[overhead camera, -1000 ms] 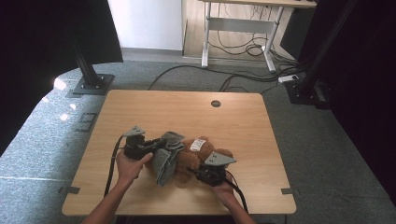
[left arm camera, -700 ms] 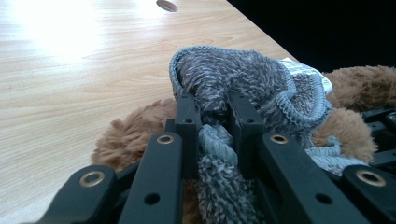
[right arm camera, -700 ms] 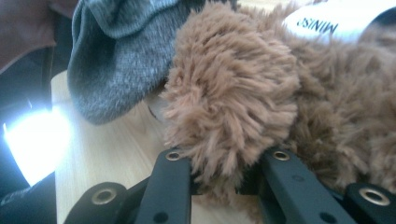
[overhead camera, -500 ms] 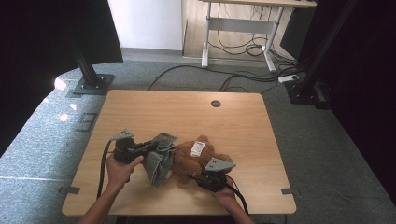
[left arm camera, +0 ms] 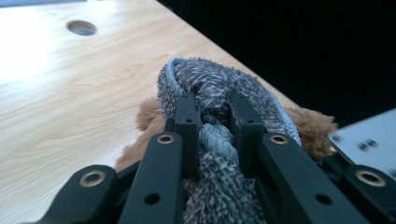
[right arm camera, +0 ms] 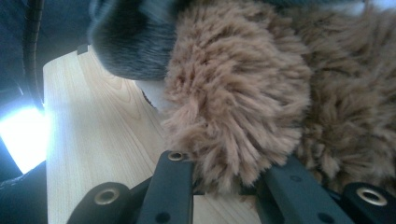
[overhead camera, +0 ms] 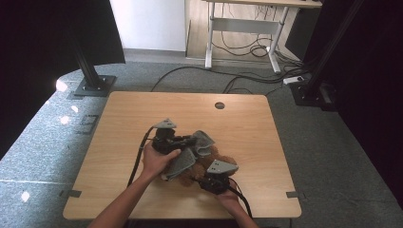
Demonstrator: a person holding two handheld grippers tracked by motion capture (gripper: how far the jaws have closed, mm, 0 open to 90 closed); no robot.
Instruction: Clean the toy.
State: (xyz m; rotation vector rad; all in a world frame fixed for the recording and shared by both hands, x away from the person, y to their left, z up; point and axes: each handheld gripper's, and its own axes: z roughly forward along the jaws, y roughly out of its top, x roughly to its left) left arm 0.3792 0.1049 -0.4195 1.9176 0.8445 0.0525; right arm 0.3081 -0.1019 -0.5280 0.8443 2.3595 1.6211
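A brown plush toy (overhead camera: 216,159) lies on the wooden table (overhead camera: 142,114), partly covered by a grey fluffy cloth (overhead camera: 183,161). My left gripper (overhead camera: 192,141) sits just left of the toy, shut on a bunched fold of the cloth. In the left gripper view the jaws (left arm camera: 212,105) pinch the grey cloth (left arm camera: 210,84), with brown fur (left arm camera: 313,128) behind it. My right gripper (overhead camera: 206,175) is at the toy's near side. In the right gripper view its jaws (right arm camera: 229,172) close into the brown plush toy (right arm camera: 233,107), fur hiding the tips; the grey cloth (right arm camera: 130,46) hangs above.
A round cable hole (overhead camera: 219,105) is in the table's far edge area. Black cables (overhead camera: 138,159) trail from the grippers toward the near edge. A stand base (overhead camera: 92,85) and desk legs (overhead camera: 209,42) are on the floor beyond the table.
My left gripper has swung right and farther from the person, carrying the grey cloth over the toy. The right gripper has stayed almost where it was on the toy.
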